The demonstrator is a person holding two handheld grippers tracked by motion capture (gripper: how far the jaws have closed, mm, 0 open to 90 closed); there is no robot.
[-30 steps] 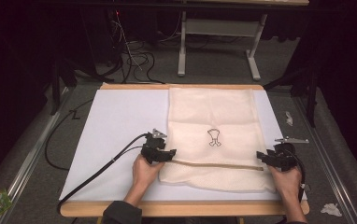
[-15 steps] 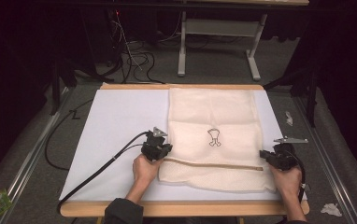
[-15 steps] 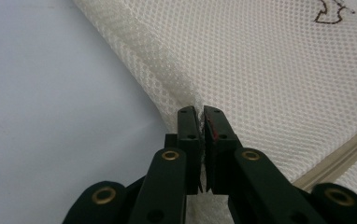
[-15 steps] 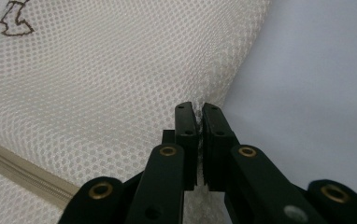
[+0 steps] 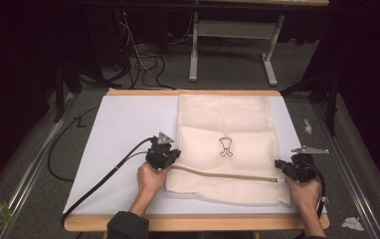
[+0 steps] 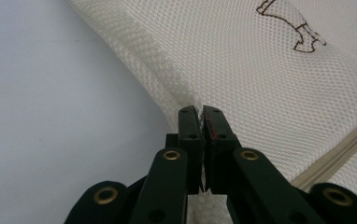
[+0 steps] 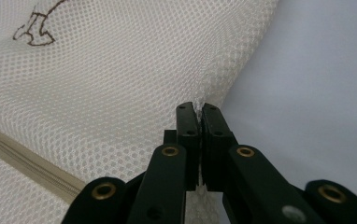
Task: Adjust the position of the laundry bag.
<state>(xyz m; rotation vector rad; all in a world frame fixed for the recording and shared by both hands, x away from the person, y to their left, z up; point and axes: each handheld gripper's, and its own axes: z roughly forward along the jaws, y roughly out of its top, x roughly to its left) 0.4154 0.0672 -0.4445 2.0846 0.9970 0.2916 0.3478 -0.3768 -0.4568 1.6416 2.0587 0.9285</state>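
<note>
A cream mesh laundry bag [image 5: 225,144] lies flat on the white table mat [image 5: 123,134]. It carries a small brown printed emblem [image 5: 225,147] and a beige zipper [image 5: 223,175] across its near part. My left gripper [image 5: 166,160] is shut on the bag's left edge near the zipper's end; the mesh [image 6: 260,74] is pinched between its jaws [image 6: 200,114]. At the right edge my right gripper [image 5: 283,167] is shut on the mesh [image 7: 120,84], its jaws [image 7: 199,112] clamped on a fold of fabric. Both sets of jaws have just been closing on the bag.
A black cable [image 5: 103,179] trails from the left gripper over the mat to the table's front left. The wooden table edge [image 5: 193,221] runs along the front. Beyond the table stand a desk frame [image 5: 233,45] and floor cables [image 5: 143,59].
Both grippers have closed on the bag's side edges, left and right. The hands have barely shifted.
</note>
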